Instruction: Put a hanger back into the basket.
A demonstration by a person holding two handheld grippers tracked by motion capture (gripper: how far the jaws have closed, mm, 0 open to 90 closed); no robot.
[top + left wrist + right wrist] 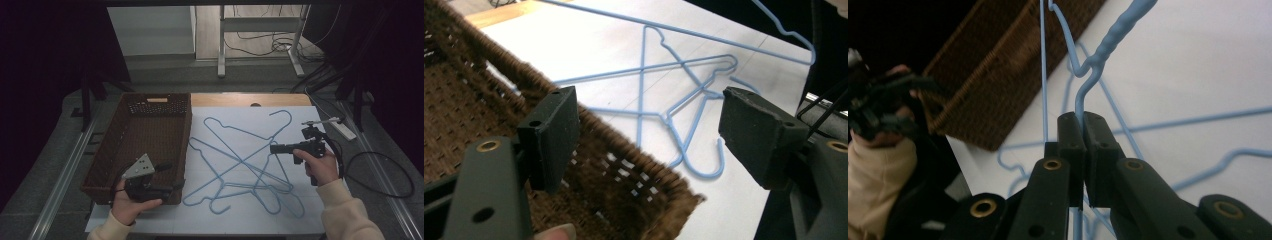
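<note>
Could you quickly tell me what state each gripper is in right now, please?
Left gripper: open, holding nothing, beside the corner of the brown basket.
Right gripper: shut on a blue wire hanger, just below its twisted neck.

overhead view faces forward; both close gripper views share the basket (150, 140).

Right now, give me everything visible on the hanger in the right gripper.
The blue hanger is thin wire, apparently coated, with a twisted neck below its hook. The right gripper is shut on the wire just under that twist, jaws pressed together around it. In the high view it is one of several blue hangers lying crossed and tangled on the white table; how much of it is off the surface I cannot tell. Its frame runs toward the brown wicker basket, without clearly touching it.
</note>
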